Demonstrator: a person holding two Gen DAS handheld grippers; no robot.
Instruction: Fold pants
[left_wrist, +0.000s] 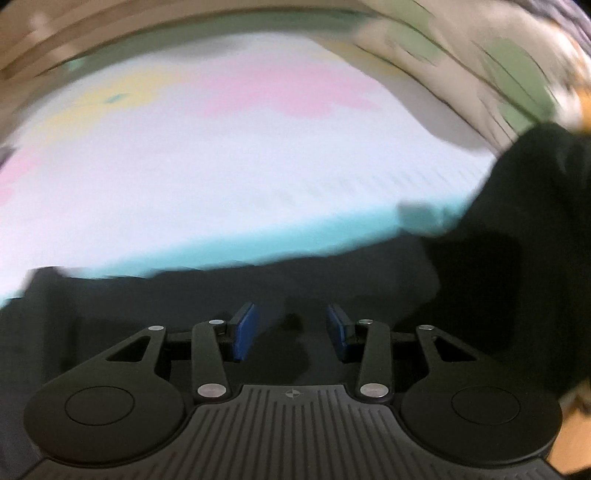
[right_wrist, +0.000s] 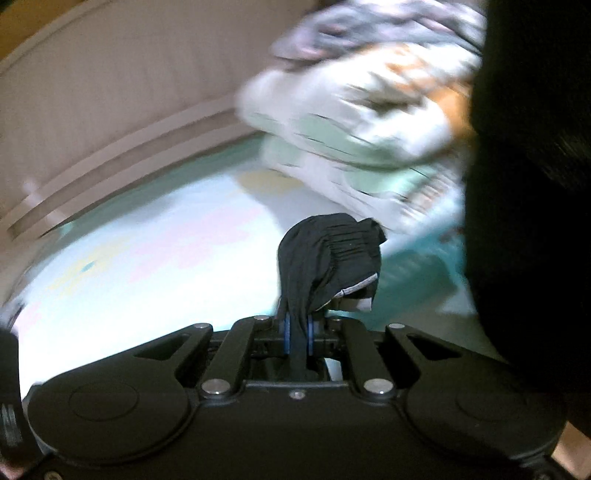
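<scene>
The black pants (left_wrist: 332, 280) lie on a pale bedsheet (left_wrist: 221, 158) with pink and yellow patches. In the left wrist view they spread under and ahead of my left gripper (left_wrist: 291, 328), which is open, its blue pads (left_wrist: 243, 332) apart just above the cloth. More black cloth rises at the right (left_wrist: 535, 221). In the right wrist view my right gripper (right_wrist: 298, 332) is shut on the pants' gathered elastic waistband (right_wrist: 332, 254), which bunches up above the fingers. Both views are blurred by motion.
A heap of patterned white, green and orange bedding (right_wrist: 354, 122) lies at the far right of the bed. A beige headboard or wall (right_wrist: 129, 92) runs behind. A teal border (left_wrist: 240, 251) edges the sheet. A dark shape (right_wrist: 528, 184) fills the right edge.
</scene>
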